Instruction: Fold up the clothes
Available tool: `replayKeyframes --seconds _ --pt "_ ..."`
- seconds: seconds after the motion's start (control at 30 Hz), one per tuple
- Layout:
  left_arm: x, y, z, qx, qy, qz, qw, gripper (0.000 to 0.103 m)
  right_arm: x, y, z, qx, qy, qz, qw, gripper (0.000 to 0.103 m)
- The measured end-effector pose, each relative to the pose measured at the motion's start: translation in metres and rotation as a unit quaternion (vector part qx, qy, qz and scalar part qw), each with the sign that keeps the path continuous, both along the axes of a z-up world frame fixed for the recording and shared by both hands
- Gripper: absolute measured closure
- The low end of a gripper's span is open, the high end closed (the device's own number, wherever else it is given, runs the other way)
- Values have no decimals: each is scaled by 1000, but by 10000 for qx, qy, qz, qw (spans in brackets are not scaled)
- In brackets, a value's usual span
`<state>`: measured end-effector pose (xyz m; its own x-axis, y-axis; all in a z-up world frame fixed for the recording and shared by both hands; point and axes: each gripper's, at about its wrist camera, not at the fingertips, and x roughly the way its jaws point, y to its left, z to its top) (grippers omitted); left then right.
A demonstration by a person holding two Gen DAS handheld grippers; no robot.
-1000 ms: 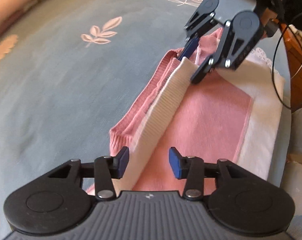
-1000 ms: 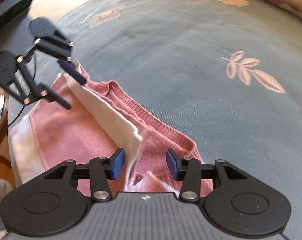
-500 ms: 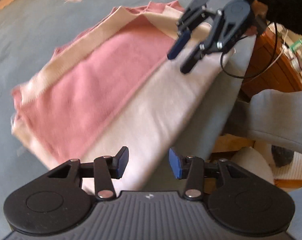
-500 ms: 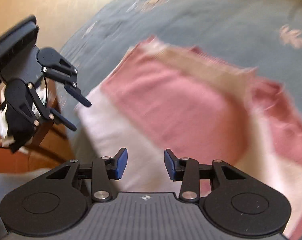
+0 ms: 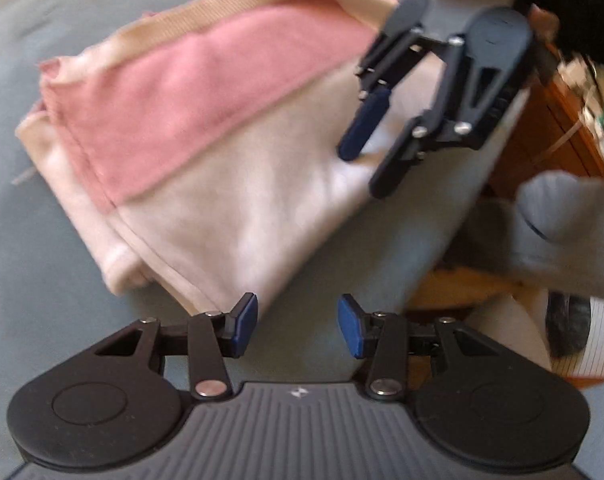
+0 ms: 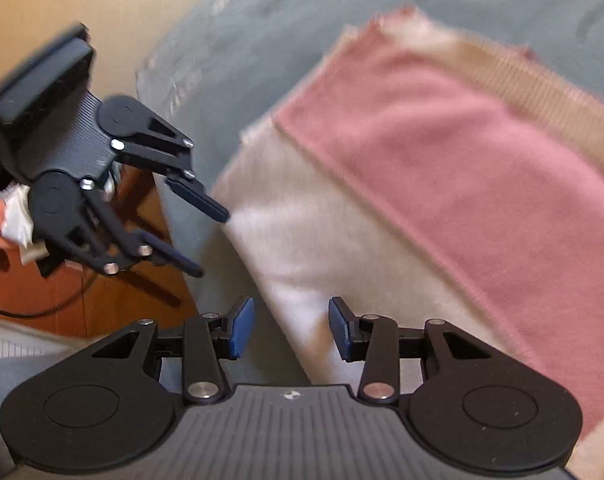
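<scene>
A pink and white sweater (image 5: 206, 92) lies folded flat on the blue-grey bed cover (image 5: 34, 240), its ribbed cream hem along the far side. In the right wrist view the same sweater (image 6: 442, 152) fills the right half. My left gripper (image 5: 298, 326) hovers open over the cover at the garment's near white corner, nothing pinched. My right gripper (image 5: 366, 168) hangs open above the white band's far end. From the right wrist camera, my right gripper (image 6: 292, 328) is open above the white edge, and the left gripper (image 6: 206, 242) stands open at the bed's rim.
The bed's edge runs close behind both grippers. Beyond it stands brown wooden furniture (image 5: 542, 140), seen again in the right wrist view (image 6: 102, 300) with a black cable. A person's grey-clad limb (image 5: 574, 232) is at the right.
Both grippers have left the ribbed hem, which now lies folded over the far side. They have drawn back across the sweater to its white edge near the bed's rim.
</scene>
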<state>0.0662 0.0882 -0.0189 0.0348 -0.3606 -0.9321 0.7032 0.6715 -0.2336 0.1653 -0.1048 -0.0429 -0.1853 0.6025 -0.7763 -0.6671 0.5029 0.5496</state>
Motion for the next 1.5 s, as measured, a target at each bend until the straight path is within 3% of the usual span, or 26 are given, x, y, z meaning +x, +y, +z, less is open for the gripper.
replayKeyframes --seconds 0.1,0.2,0.33,0.43,0.5,0.57,0.7,0.8,0.97,1.1,1.2,1.27,1.4,1.5 --pt "-9 0 -1 -41 -21 -126 9999 59 -3 11 -5 -182 88 142 9997 56" --pt "-5 3 12 -336 -304 -56 9990 59 -4 22 12 26 -162 272 9995 56" --pt "3 1 20 -708 -605 -134 9956 55 -6 44 11 299 -69 507 9982 57" --pt "9 -5 0 -718 -365 -403 9959 49 -9 61 -6 41 -128 703 9974 59" --pt "9 -3 -18 -587 -159 -401 9973 52 -7 60 -8 105 -10 689 9976 57" --pt "8 6 -19 -700 -86 -208 9973 48 -6 54 -9 97 157 575 9982 57" --pt "4 17 -15 -515 210 163 9983 49 -13 35 -9 12 280 445 9986 57" --pt "0 2 -3 -272 106 -181 9994 50 -16 20 1 -29 291 136 9995 57" --pt "14 -38 17 -347 -520 -992 9931 49 -10 -21 34 -49 -195 -762 9969 57" --pt "39 -54 13 -329 -708 -934 9926 50 5 -87 56 -319 -735 -1754 9812 57" --pt "43 -59 16 -548 -847 -958 9903 50 13 -144 70 -554 -1206 -2552 9577 57" --pt "47 -71 14 -625 -909 -1020 9887 49 21 -183 74 -642 -1287 -3151 9381 57" --pt "62 -102 6 -599 -975 -1141 9869 49 39 -242 52 -816 -1306 -3904 9077 59" --pt "70 -120 3 -614 -939 -1160 9869 49 49 -255 26 -883 -1204 -4001 9042 59"
